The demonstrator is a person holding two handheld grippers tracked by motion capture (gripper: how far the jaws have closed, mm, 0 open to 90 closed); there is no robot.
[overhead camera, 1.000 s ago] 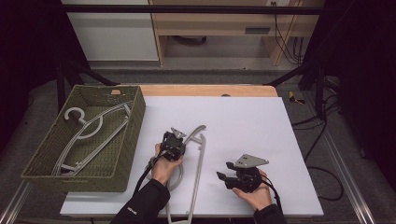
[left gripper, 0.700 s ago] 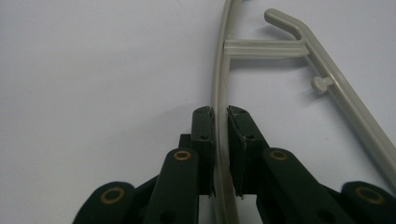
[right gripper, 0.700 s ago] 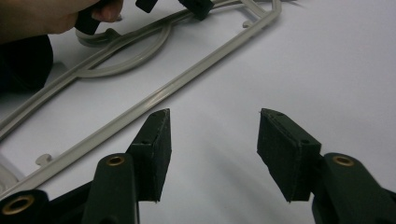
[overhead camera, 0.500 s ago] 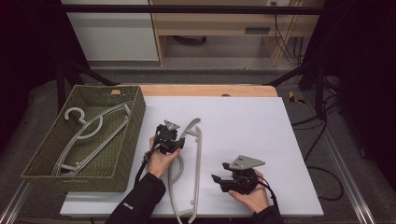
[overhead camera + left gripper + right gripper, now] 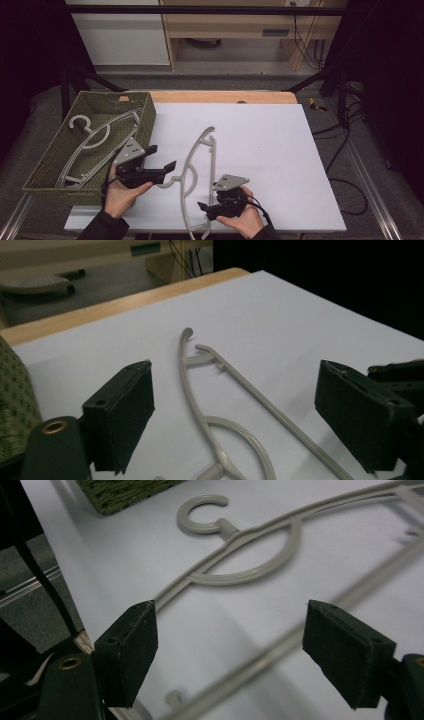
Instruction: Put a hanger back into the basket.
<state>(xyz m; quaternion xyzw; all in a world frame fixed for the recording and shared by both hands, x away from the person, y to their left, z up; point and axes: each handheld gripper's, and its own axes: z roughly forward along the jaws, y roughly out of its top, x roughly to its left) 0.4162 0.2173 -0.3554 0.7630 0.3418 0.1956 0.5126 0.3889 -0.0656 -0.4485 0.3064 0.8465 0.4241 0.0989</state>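
A grey plastic hanger (image 5: pixel 188 159) lies flat on the white table top (image 5: pixel 260 145), its hook toward the person's left hand. My left gripper (image 5: pixel 162 156) hovers above the table just left of the hook. Its jaws have just been opening and now stand open with nothing gripped. In the left gripper view the hanger (image 5: pixel 260 402) lies on the table beyond the gap (image 5: pixel 232 370). My right gripper (image 5: pixel 205 210) sits near the front edge by the hanger's lower end. Its jaws, which have also been opening, stand open (image 5: pixel 230 605) over the hanger (image 5: pixel 231 529).
A green woven basket (image 5: pixel 112 94) stands at the table's left edge with more grey hangers (image 5: pixel 90 137) inside. A wooden strip (image 5: pixel 220 96) borders the far edge. Cables trail on the floor at the right.
The left gripper let go of the hanger, rose and moved left toward the basket. The right gripper slid left toward the hanger's lower end, its jaws opening wider.
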